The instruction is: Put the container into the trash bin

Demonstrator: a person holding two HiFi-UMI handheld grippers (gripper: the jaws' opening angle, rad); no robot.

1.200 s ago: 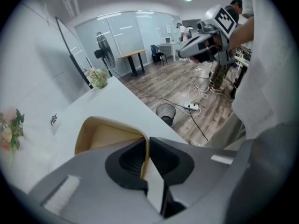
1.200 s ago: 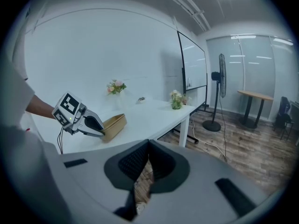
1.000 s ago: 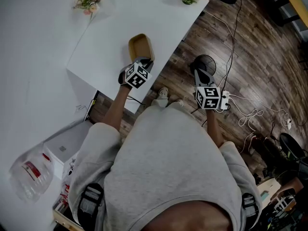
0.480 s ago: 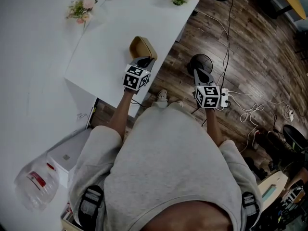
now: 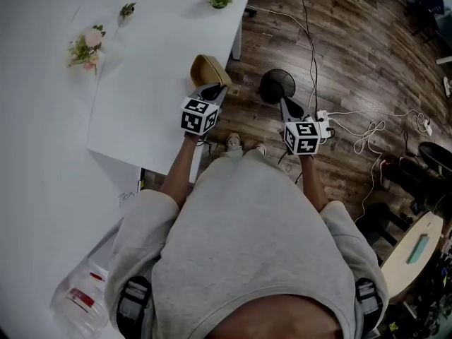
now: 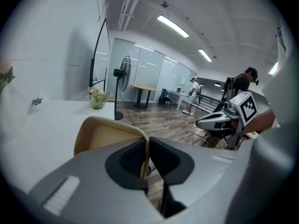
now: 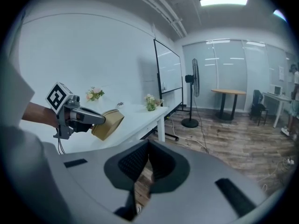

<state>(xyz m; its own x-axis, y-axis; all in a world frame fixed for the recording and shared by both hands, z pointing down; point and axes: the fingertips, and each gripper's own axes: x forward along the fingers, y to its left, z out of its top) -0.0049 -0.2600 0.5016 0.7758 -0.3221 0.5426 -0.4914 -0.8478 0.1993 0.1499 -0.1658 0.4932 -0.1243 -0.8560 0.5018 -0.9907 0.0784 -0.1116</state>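
The tan container [image 5: 206, 69] hangs tilted over the near edge of the white table [image 5: 134, 83]. My left gripper [image 5: 214, 90] is shut on its rim. In the left gripper view the container [image 6: 105, 134] fills the lower left, and its thin wall is pinched between the jaws of the left gripper [image 6: 146, 158]. My right gripper [image 5: 286, 106] is out over the wood floor to the right, shut with nothing in it. From the right gripper view I see the container [image 7: 108, 123] and the left gripper [image 7: 99, 119] holding it at left. No trash bin shows in any view.
A black standing fan [image 5: 277, 85] stands on the floor just ahead of the right gripper. Flower bunches [image 5: 86, 46] sit on the table. White cables [image 5: 367, 129] trail over the floor at right. People [image 6: 243, 85] stand far off in the room.
The left gripper has raised the container off the table and tilted it. Both grippers have moved forward, and the right one now sits close to the fan.
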